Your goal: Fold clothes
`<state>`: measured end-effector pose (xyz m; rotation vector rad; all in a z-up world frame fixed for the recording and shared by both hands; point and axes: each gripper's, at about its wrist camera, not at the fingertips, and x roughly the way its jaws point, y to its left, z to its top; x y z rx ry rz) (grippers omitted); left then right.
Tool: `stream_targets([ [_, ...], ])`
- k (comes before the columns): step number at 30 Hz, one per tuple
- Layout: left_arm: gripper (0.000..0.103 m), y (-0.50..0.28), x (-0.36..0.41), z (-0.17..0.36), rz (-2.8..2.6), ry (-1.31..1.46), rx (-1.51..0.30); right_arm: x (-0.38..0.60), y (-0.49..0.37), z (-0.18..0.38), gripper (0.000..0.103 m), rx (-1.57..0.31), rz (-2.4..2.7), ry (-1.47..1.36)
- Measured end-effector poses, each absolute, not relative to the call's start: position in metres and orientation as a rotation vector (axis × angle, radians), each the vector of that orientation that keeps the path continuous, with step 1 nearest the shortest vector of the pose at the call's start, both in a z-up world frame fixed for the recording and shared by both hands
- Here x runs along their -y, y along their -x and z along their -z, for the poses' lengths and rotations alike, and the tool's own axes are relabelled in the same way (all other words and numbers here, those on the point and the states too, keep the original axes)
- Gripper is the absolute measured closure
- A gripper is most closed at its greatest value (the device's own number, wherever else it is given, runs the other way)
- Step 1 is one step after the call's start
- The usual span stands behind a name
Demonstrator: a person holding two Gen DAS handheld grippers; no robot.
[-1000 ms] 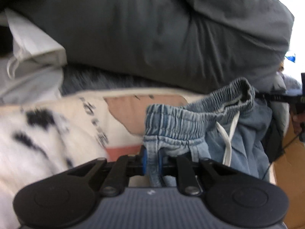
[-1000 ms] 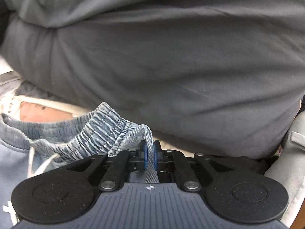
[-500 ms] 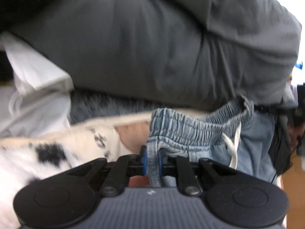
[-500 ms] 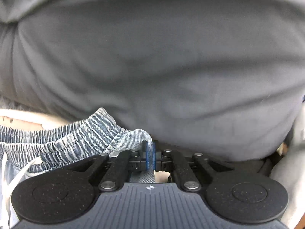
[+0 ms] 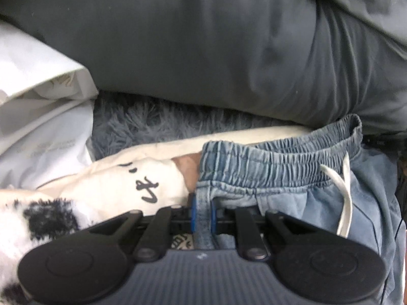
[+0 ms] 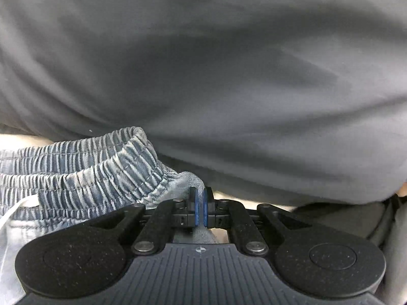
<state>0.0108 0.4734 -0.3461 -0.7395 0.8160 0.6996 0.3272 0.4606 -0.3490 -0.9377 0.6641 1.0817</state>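
Denim shorts [image 5: 292,178] pinched at both waistband ends: left gripper [image 5: 202,213] clamped on one, right gripper [image 6: 201,207] on the other. Waistband stretched sideways between fingers, close against grey-clothed torso [image 6: 203,63] ahead.

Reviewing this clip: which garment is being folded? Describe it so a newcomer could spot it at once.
Start at the big dark grey cushion filling the top of the left wrist view. Just below it, at lower right, lie the light blue denim shorts, gripped at the waist by both the left claw and right claw. Their gathered elastic waistband and white drawstring set them apart.
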Motion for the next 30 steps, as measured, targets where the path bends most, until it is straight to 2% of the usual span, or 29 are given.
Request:
stream_targets([
  [4,0.091,-0.012,-0.469,0.325,-0.692,0.700,-0.784,-0.462,-0.328,0.338,0.101,-0.605,-1.052,0.870],
  [9,0.090,-0.020,-0.478,0.357,-0.708,0.743,-0.859,-0.452,-0.331,0.337,0.100,-0.638,-1.068,0.857],
  [12,0.090,-0.025,-0.476,0.348,-0.709,0.719,-0.880,-0.446,-0.333,0.336,0.096,-0.658,-1.079,0.851],
  [15,0.088,-0.018,-0.473,0.335,-0.708,0.732,-0.850,-0.440,-0.335,0.335,0.084,-0.679,-1.089,0.845],
  [17,0.086,-0.013,-0.467,0.325,-0.713,0.719,-0.824,-0.430,-0.337,0.330,0.071,-0.684,-1.099,0.820],
  [23,0.086,-0.011,-0.455,0.294,-0.721,0.656,-0.777,-0.360,-0.338,0.291,0.069,-0.683,-1.177,0.596],
  [30,0.082,-0.039,-0.446,0.277,-0.700,0.538,-0.874,-0.283,-0.333,0.253,0.069,-0.748,-1.224,0.445],
])
